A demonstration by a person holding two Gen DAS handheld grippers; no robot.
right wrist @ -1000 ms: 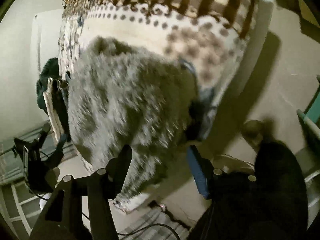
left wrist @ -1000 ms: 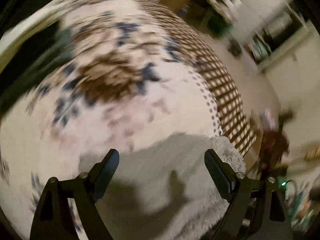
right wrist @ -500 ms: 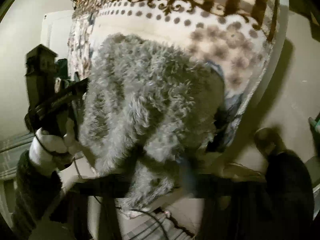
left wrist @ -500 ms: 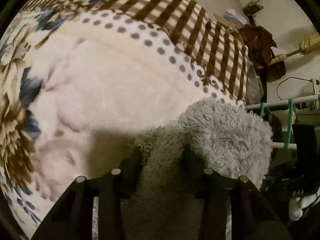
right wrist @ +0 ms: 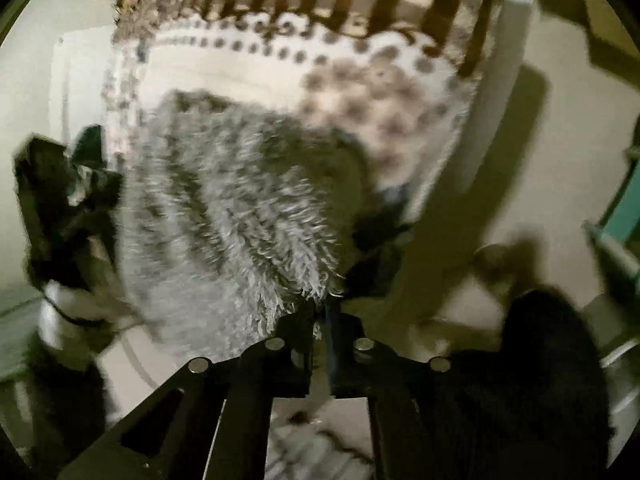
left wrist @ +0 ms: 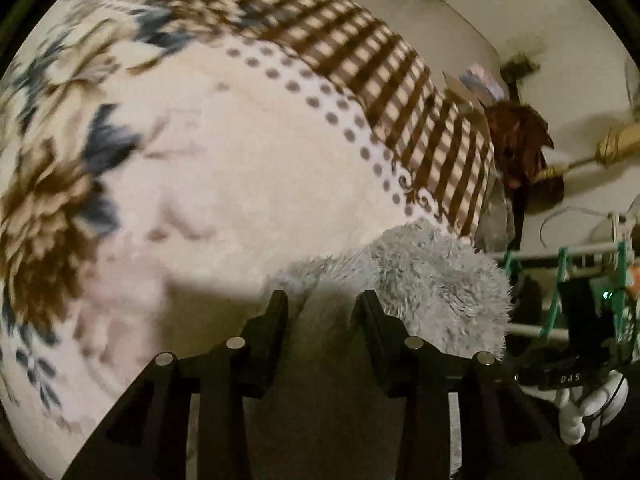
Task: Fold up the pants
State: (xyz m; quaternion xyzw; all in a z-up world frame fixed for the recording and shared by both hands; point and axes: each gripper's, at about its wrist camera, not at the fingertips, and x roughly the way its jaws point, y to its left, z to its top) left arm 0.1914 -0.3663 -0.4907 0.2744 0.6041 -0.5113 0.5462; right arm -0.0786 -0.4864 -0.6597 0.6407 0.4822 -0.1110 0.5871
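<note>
The grey fluffy pants (left wrist: 432, 280) lie on the patterned blanket of the bed (left wrist: 248, 168), near its corner. My left gripper (left wrist: 322, 308) is shut on a thick fold of the pants at their near edge. In the right wrist view the pants (right wrist: 240, 216) hang over the bed's edge, blurred by motion. My right gripper (right wrist: 322, 312) is shut on the fluffy edge of the pants. The left gripper and the gloved hand that holds it show at the left of the right wrist view (right wrist: 64, 216).
The blanket has a floral centre, a dotted band and a brown checked border (left wrist: 400, 92). A green and white drying rack (left wrist: 580, 280) stands right of the bed. Bare floor (right wrist: 540, 184) lies beyond the bed's corner. A dark trouser leg (right wrist: 540, 380) is at lower right.
Both grippers were open a second ago and have closed on the pants' edge. The right one has closed tighter since half a second ago, and both views have shifted.
</note>
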